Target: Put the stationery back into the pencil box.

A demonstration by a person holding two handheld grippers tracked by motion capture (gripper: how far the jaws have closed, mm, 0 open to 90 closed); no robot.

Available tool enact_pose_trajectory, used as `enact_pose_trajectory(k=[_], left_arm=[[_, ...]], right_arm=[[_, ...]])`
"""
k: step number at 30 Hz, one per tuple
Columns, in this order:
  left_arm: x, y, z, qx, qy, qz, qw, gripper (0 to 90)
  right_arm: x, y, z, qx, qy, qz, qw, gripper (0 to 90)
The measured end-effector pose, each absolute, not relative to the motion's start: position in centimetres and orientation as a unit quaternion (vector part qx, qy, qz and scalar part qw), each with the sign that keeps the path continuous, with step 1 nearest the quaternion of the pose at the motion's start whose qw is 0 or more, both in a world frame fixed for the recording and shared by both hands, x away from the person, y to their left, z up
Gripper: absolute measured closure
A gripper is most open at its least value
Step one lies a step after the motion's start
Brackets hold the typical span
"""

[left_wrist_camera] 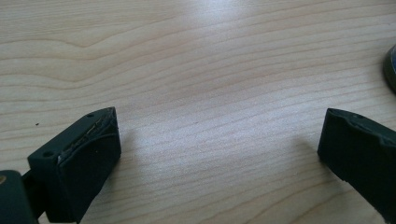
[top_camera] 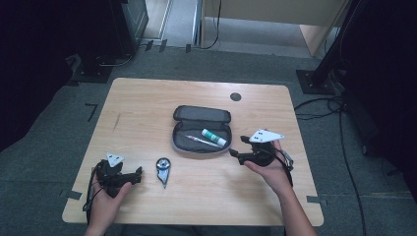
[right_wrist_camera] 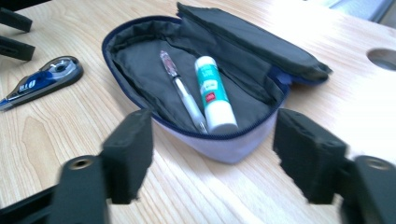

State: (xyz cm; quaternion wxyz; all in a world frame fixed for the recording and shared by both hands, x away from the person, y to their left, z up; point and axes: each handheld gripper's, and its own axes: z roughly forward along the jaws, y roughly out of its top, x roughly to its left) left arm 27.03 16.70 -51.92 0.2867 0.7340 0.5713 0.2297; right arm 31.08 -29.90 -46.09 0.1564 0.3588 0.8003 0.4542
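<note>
An open grey pencil case [top_camera: 201,129] [right_wrist_camera: 140,51] lies in the middle of the table. Inside it lie a pen [top_camera: 195,140] [right_wrist_camera: 184,95] and a white and green glue stick [top_camera: 214,137] [right_wrist_camera: 212,93]. A blue and grey correction tape dispenser [top_camera: 163,169] [right_wrist_camera: 42,79] rests on the wood to the left of the case. My right gripper [top_camera: 237,147] [right_wrist_camera: 212,156] hovers just right of the case, open, nothing between its jaws. My left gripper [top_camera: 138,173] [left_wrist_camera: 219,158] rests low at the front left, open over bare wood, left of the dispenser.
The wooden table [top_camera: 147,103] has a round cable hole [top_camera: 235,96] at the back right. Grey carpet, black stands and cables surround the table. The dispenser's edge [left_wrist_camera: 391,67] shows at the right in the left gripper view.
</note>
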Motion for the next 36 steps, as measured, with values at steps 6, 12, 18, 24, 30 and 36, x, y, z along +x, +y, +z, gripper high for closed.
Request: enact_pose_trajectory(k=[6, 12, 18, 24, 30, 36], left_arm=[[27.0, 16.7, -51.9, 0.734, 0.571, 0.23, 0.287, 0.0], [27.0, 16.7, -51.9, 0.734, 0.571, 0.23, 0.287, 0.0], [27.0, 16.7, -51.9, 0.734, 0.571, 0.23, 0.287, 0.0], [27.0, 16.7, -51.9, 0.734, 0.571, 0.23, 0.287, 0.0], [27.0, 16.7, -51.9, 0.734, 0.571, 0.229, 0.287, 0.0], [27.0, 16.7, -51.9, 0.734, 0.572, 0.23, 0.287, 0.0]], right_arm=[[30.2, -31.2, -46.3, 0.38, 0.797, 0.441, 0.159, 14.0], [29.2, -32.3, -46.7, 0.405, 0.79, 0.424, 0.178, 14.0], [27.8, -33.8, -46.7, 0.42, 0.78, 0.423, 0.188, 14.1], [26.6, -35.5, -46.9, 0.439, 0.773, 0.413, 0.196, 14.6], [25.6, -36.9, -47.3, 0.452, 0.769, 0.406, 0.198, 14.9], [24.3, -38.5, -47.9, 0.471, 0.765, 0.391, 0.2, 15.3]])
